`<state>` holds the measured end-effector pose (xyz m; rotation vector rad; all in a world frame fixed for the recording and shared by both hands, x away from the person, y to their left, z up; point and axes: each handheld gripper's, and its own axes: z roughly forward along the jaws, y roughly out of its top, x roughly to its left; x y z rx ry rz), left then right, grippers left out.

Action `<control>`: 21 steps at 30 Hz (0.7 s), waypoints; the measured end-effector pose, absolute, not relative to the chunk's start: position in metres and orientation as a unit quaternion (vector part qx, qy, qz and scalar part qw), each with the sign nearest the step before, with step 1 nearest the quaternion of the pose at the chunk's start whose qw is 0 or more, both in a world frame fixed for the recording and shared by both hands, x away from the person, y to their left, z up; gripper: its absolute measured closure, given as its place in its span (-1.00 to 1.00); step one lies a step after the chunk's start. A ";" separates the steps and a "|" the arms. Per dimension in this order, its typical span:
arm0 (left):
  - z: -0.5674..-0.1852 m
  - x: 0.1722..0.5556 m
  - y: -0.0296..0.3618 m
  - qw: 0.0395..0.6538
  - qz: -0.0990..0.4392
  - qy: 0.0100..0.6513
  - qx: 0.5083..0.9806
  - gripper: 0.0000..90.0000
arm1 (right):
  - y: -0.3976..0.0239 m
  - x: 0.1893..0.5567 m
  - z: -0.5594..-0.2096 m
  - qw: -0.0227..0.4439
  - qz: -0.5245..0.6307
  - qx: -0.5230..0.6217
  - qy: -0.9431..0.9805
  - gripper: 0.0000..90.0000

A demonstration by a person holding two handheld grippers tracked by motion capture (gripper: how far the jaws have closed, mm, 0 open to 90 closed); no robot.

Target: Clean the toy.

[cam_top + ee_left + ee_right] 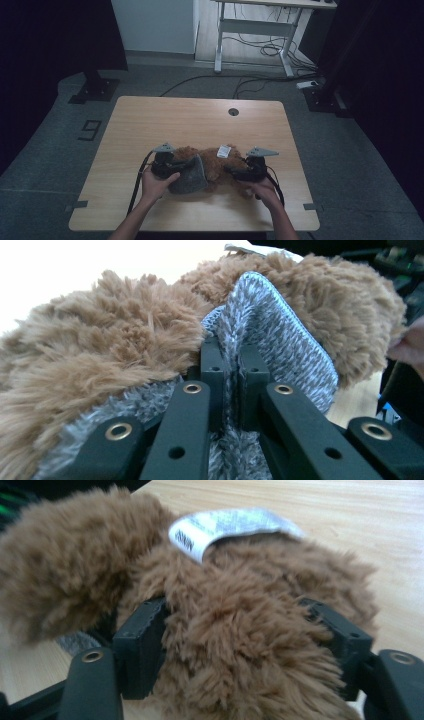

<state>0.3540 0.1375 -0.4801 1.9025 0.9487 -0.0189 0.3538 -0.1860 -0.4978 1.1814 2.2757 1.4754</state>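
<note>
**Soft toy, two grips: knit clamped, fur straddled**

While the plush toy [215,165] lies in the lower middle of the high view, between the two hands on the wooden table [150,120], both tools are on it. Left gripper [162,167], at the toy's left end: jaws clenched tight on the grey knitted garment [280,335], the fabric pinched in a thin fold between the pads, plain to see at the centre of the left gripper view. Right gripper [240,174], at the toy's right end: jaws spread wide around a fat tuft of brown fur, and in the right gripper view the pile bulges between the pads [140,630]; whether they truly press on it I cannot tell.

Handling, as I judge it: light, limp, all give. Nothing fragile here, nothing slippery, but the stuffing will squash and the long pile can slide out of a shallow pinch. Best hold is a limb or a thick fold taken deep, and the knit by its hem, since the weave stretches.

Looks: shaggy tan-brown fur, a speckled grey knit with a neat ribbed edge [300,320], and a white sewn-in label [225,525] curling up at the upper centre of the right gripper view, its print too blurred to read.
</note>
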 end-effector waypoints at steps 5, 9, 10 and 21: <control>-0.485 0.344 0.139 0.479 -0.028 0.382 0.790 0.87 | -0.184 0.329 -0.510 0.107 0.495 0.388 0.770 -0.08; -0.492 0.340 0.135 0.468 -0.041 0.379 0.797 0.87 | -0.178 0.313 -0.515 0.150 0.471 0.369 0.787 0.17; -0.493 0.340 0.133 0.466 -0.043 0.379 0.798 0.87 | -0.177 0.311 -0.516 0.157 0.466 0.366 0.790 0.20; -0.495 0.377 0.116 0.438 -0.045 0.400 0.804 0.87 | -0.163 0.317 -0.525 0.263 0.429 0.327 0.800 0.32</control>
